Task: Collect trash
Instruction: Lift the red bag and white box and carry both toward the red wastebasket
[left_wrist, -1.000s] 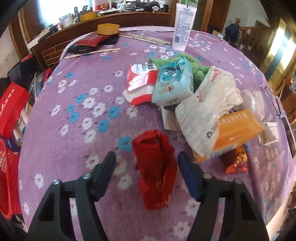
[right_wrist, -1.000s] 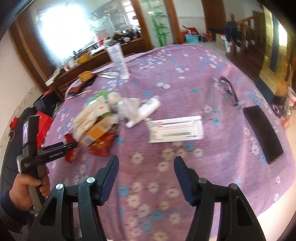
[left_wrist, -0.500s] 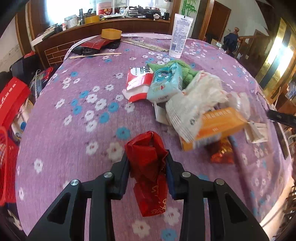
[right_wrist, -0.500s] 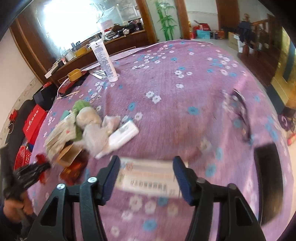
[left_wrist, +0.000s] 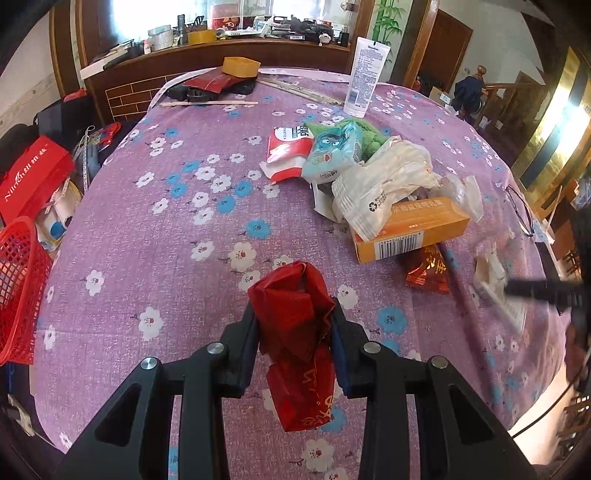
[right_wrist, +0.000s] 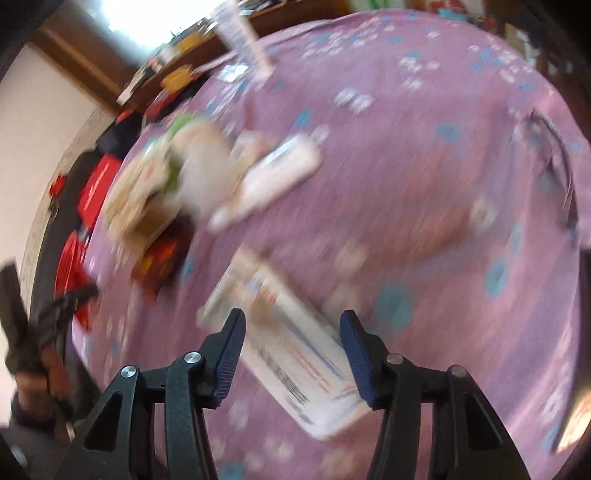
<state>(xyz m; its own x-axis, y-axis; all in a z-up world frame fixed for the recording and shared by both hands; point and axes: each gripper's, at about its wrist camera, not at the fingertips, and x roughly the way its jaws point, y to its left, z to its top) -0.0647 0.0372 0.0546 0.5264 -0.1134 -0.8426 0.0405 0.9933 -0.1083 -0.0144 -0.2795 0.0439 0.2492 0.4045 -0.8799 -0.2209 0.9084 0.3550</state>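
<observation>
My left gripper (left_wrist: 295, 325) is shut on a crumpled red wrapper (left_wrist: 295, 321) and holds it just above the purple flowered tablecloth (left_wrist: 155, 229). Ahead and to the right lies a trash pile: an orange box (left_wrist: 410, 232), white plastic bags (left_wrist: 384, 181), a light-blue packet (left_wrist: 332, 151), a red-and-white packet (left_wrist: 288, 147) and a small red-orange wrapper (left_wrist: 428, 269). My right gripper (right_wrist: 291, 328) is open, its fingers on either side of a flat white box (right_wrist: 295, 365) lying on the cloth. The right wrist view is blurred.
A white lotion tube (left_wrist: 365, 77) stands at the far side. A red mesh basket (left_wrist: 18, 288) sits off the table's left edge beside a red bag (left_wrist: 33, 173). Eyeglasses (left_wrist: 521, 210) lie at the right. Chopsticks and a yellow box (left_wrist: 240, 66) lie at the back.
My left gripper closed on the red wrapper and lifted it slightly. My right gripper moved down and forward over the flat white box, now between its open fingers.
</observation>
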